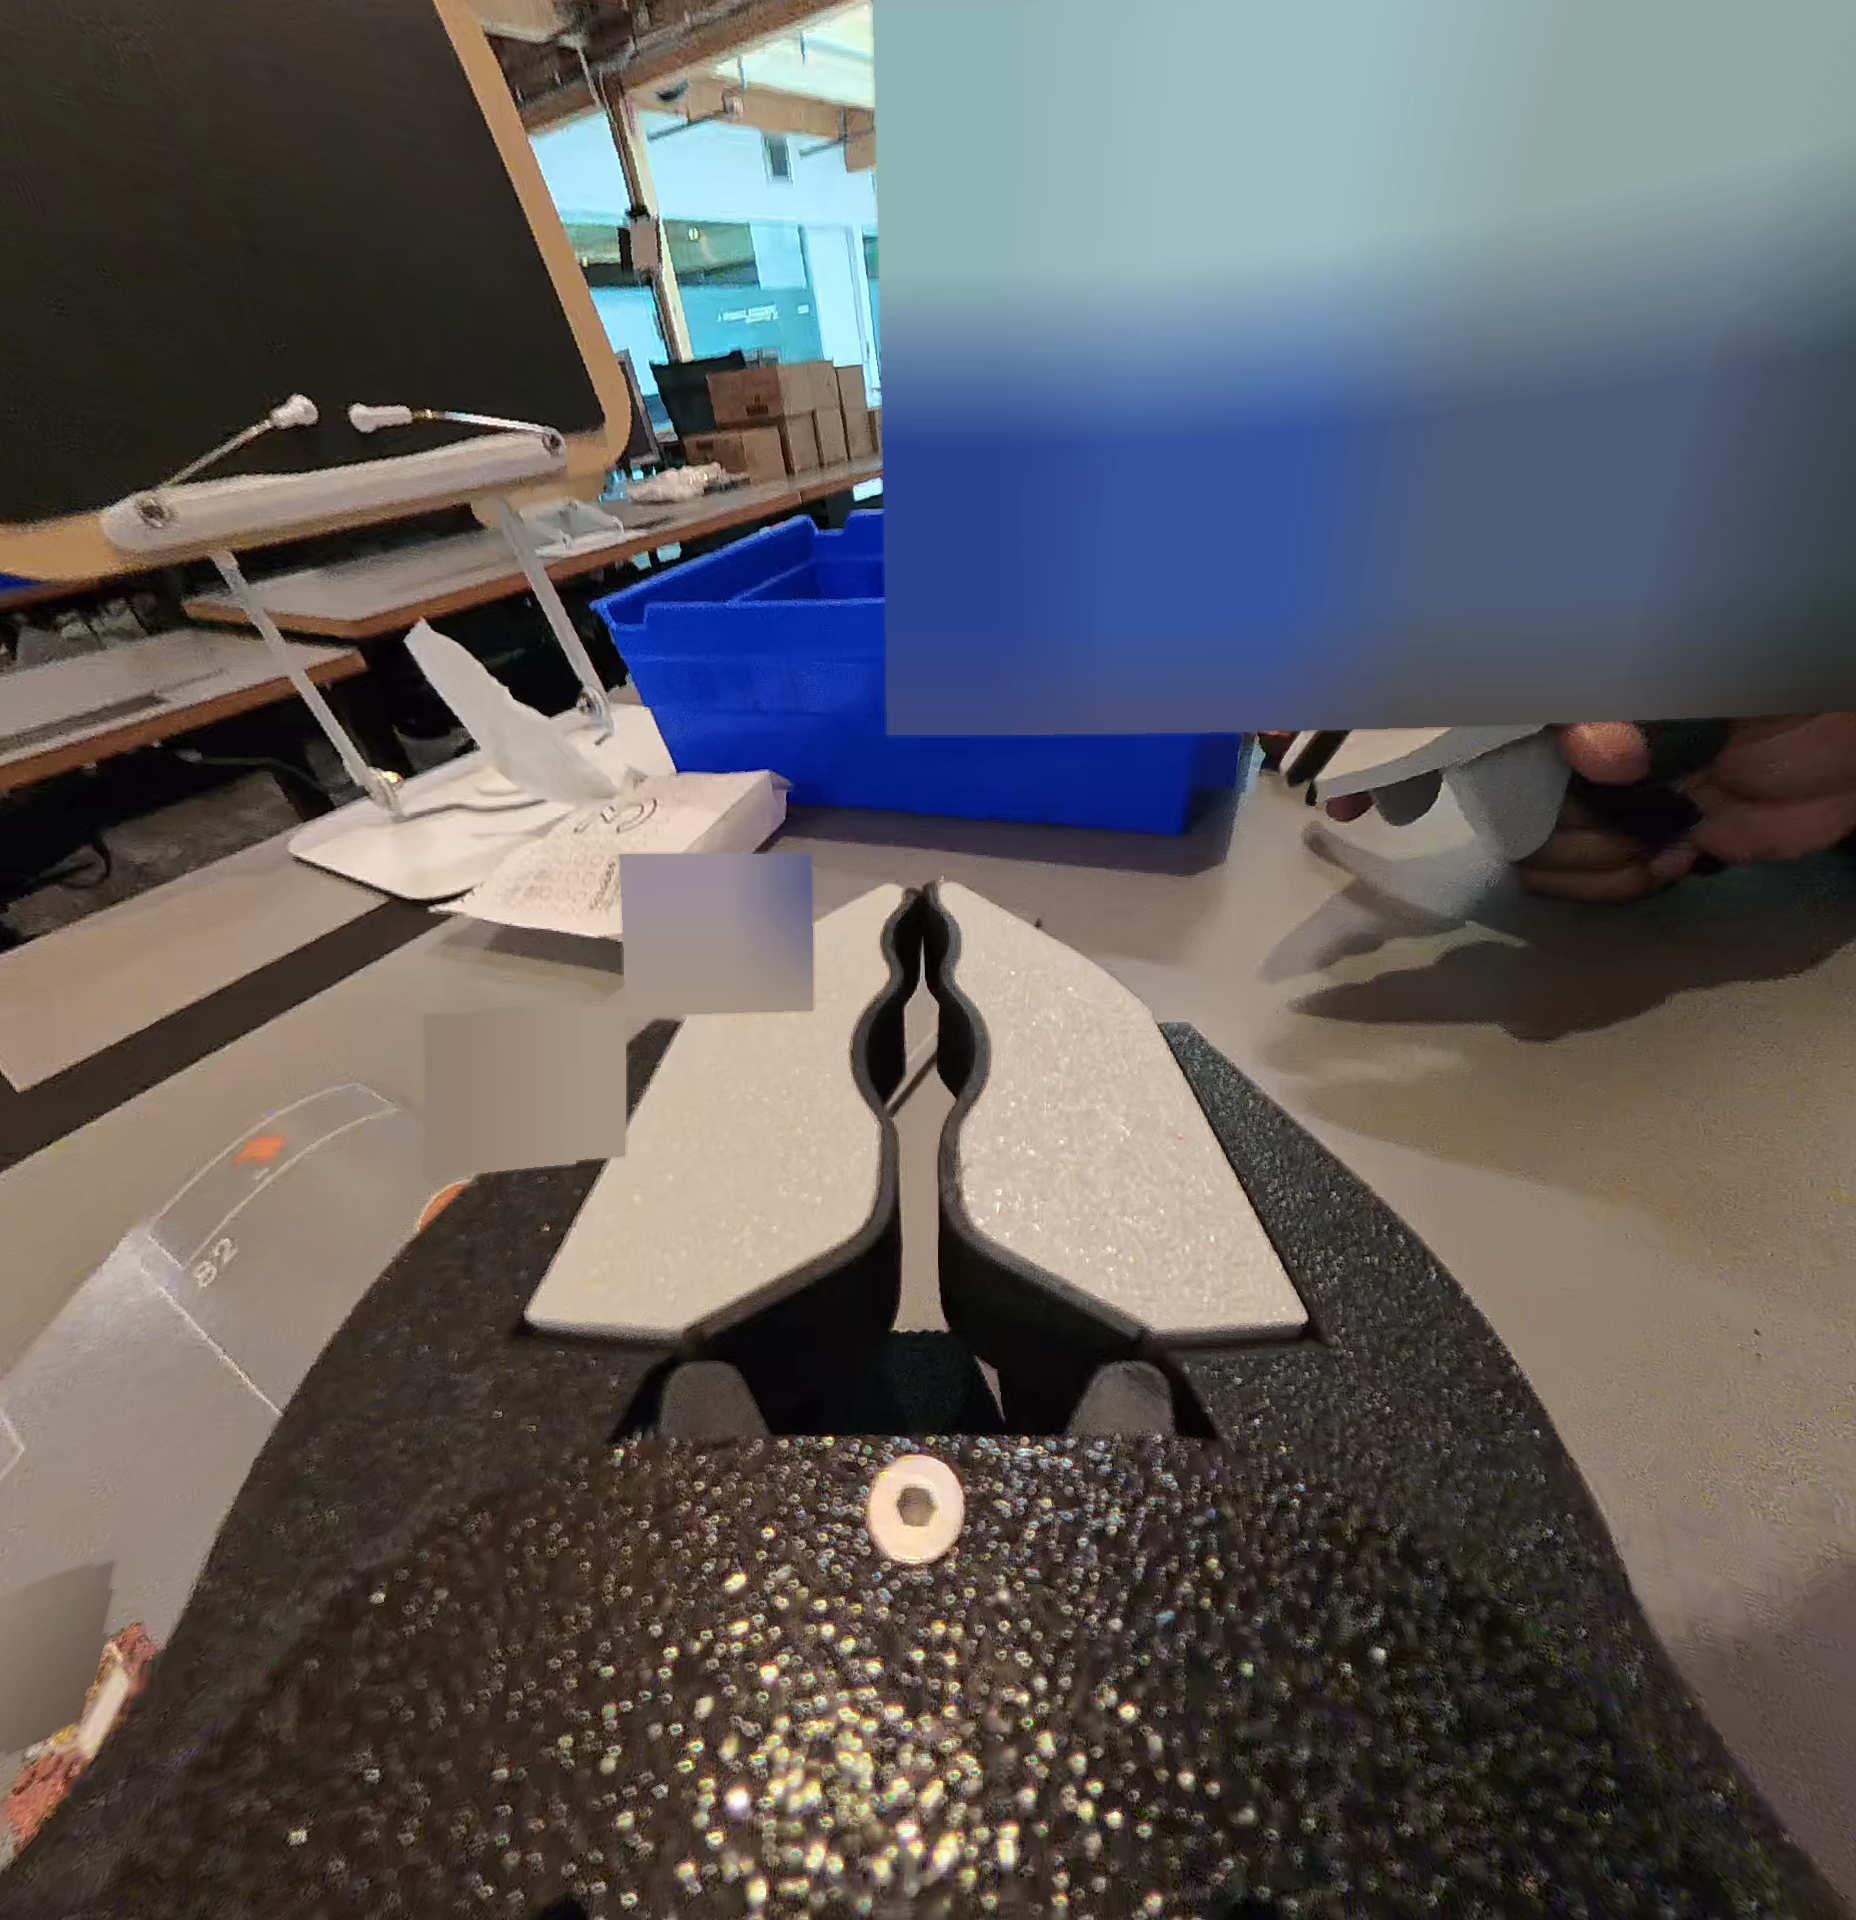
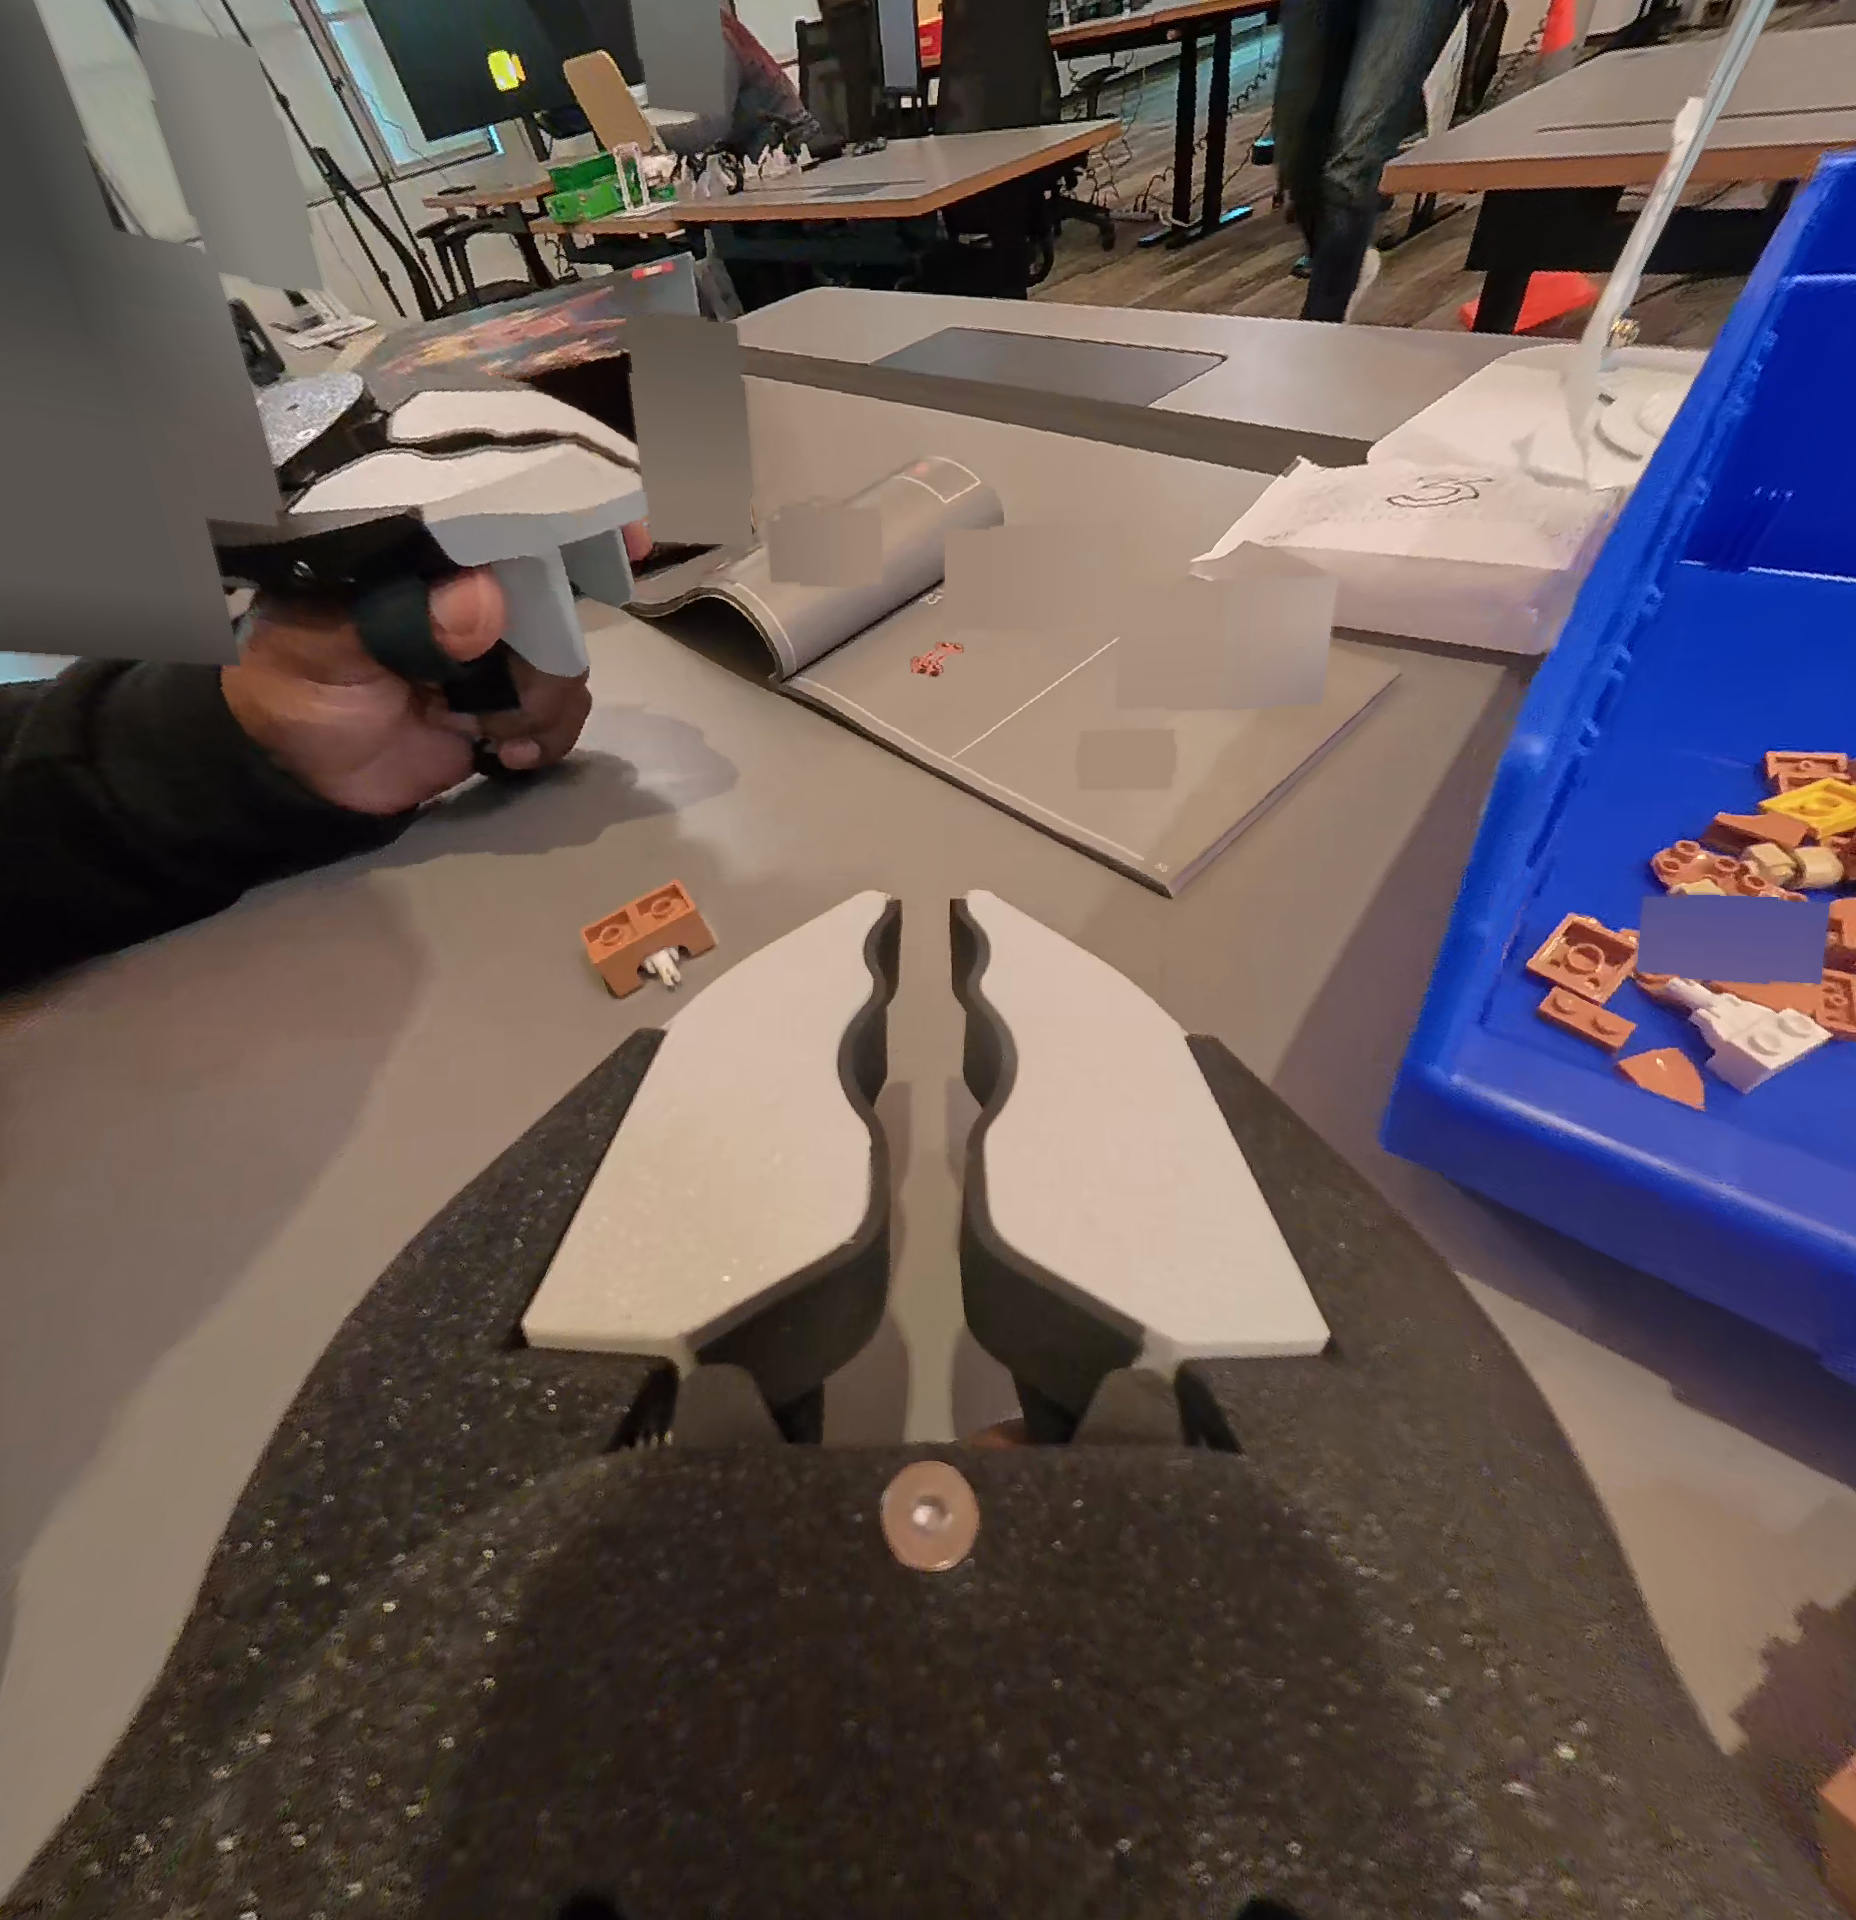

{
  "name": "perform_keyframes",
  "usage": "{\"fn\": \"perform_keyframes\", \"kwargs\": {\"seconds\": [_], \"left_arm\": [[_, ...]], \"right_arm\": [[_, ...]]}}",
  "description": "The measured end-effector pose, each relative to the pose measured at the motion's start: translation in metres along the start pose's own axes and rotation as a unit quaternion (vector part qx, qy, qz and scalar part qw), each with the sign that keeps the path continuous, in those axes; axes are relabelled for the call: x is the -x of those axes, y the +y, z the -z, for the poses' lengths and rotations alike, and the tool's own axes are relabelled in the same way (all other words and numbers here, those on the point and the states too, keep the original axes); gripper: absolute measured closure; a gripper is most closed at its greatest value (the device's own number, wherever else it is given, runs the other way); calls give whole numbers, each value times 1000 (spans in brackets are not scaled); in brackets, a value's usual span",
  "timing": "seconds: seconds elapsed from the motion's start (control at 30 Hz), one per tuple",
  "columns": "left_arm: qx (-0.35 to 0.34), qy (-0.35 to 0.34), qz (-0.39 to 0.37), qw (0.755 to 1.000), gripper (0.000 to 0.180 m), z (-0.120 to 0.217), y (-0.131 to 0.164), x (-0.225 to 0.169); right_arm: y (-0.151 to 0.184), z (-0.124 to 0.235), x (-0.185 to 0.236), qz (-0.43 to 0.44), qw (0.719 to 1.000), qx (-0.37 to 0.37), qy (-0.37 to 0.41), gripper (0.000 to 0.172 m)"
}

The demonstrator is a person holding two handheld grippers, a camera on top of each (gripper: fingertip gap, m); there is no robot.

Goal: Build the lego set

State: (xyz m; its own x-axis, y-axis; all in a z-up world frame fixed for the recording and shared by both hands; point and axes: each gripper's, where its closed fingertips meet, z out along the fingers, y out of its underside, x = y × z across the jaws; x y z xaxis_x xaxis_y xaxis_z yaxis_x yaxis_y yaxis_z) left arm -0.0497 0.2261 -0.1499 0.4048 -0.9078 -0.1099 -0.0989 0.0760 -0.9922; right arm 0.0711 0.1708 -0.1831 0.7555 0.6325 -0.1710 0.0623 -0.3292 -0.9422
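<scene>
Nearby, on the grey table point(image 2: 384, 1091), lies one brown brick point(image 2: 649, 935), just left of the right gripper point(image 2: 925, 906), whose fingers stand slightly apart on nothing. One blue bin point(image 2: 1589, 1132) holds many bricks. The left gripper point(image 1: 925, 891) is closed, empty, beside one open booklet point(image 2: 1059, 727).

Matt grey bench point(image 2: 488, 1091), glossy blue plastic bin point(image 2: 1630, 1143), shiny plastic bricks point(image 2: 1589, 961), a paper booklet point(image 2: 1059, 748), and rough, sparkly black hand-held gripper point(image 2: 925, 914) bodies with grainy grey fingers point(image 2: 758, 1143).
</scene>
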Motion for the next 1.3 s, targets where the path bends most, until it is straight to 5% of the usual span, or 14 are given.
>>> {"fn": "perform_keyframes", "kwargs": {"seconds": [0.27, 0.5, 1.3], "left_arm": [[-74, 0, -44, 996, 180, -7, -16, 7], [-148, -2, 3, 989, 180, -9, -33, 16], [-158, 2, 16, 987, 180, -9, -34, 15]], "right_arm": [[-6, -33, 13, 14, 1000, 7, 10, 163], [-13, -57, 13, 42, 999, 8, 29, 163], [-15, -62, 14, 48, 999, 4, 20, 164]]}}
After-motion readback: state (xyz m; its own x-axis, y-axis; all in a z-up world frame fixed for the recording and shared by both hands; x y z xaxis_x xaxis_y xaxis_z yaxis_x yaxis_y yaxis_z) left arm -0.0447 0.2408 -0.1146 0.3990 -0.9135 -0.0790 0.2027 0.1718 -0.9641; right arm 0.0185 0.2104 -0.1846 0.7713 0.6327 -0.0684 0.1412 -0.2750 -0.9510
